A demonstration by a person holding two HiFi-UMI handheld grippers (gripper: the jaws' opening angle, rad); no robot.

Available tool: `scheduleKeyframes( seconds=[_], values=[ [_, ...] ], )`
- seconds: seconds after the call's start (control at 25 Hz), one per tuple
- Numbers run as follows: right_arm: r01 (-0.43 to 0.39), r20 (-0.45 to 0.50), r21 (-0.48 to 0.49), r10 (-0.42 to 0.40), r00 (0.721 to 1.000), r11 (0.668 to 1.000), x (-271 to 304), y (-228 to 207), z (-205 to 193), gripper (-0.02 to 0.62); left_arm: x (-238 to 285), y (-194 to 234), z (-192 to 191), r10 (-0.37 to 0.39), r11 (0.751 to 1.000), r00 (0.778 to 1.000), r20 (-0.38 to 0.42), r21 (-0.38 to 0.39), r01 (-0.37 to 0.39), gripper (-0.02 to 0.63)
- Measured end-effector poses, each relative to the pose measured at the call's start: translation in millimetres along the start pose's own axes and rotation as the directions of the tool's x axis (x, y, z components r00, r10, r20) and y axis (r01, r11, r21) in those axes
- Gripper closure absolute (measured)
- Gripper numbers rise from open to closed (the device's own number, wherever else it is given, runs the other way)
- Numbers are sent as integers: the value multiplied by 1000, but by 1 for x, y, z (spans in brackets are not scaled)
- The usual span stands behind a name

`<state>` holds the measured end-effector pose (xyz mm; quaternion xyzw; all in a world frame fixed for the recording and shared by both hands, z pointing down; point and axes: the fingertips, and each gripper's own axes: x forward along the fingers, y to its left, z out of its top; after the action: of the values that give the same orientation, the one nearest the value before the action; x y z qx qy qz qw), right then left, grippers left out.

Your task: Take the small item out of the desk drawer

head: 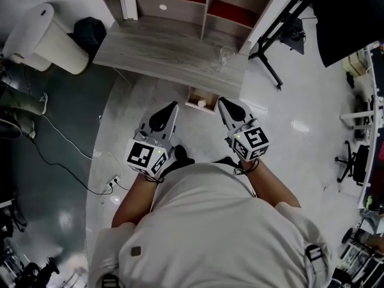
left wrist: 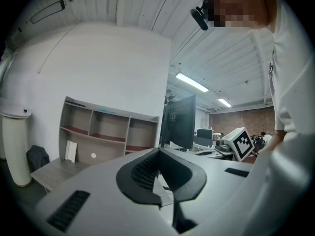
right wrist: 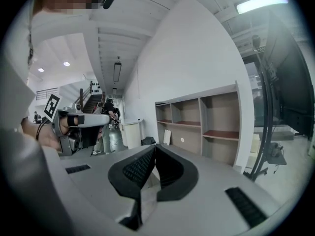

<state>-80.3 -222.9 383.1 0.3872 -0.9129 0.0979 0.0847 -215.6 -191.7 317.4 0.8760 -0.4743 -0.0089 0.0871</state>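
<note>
Pressed-together left claw (head: pixel 173 105) and right claw (head: pixel 220 101) flank small item (head: pixel 201 103) in open drawer (head: pixel 192 96).

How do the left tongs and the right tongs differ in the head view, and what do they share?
The left tongs lean toward the picture's right; the right tongs lean toward its left. The left tongs' tip is by the left edge of the open drawer, the right tongs' tip by its right edge. Both are shut and empty, pointing toward the drawer with its small pale item.
</note>
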Motion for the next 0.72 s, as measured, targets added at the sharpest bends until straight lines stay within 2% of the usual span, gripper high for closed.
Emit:
scheduleKeyframes(
  seconds=[0.16,0.44,0.72],
  values=[
    [37,-21,30,-37,999,999,19,12,-10,575,-4,22,-4,-30,1000,999,-17,-6,30,594],
    [89,-55,78,-85,995,993,34,7,-26,575,6,45,-13,-31,999,998,-59,-15,30,594],
    [94,-151,157,-71,986,983,59,-15,-69,574,42,56,-43,-52,998,992,-113,-24,50,594]
  ],
)
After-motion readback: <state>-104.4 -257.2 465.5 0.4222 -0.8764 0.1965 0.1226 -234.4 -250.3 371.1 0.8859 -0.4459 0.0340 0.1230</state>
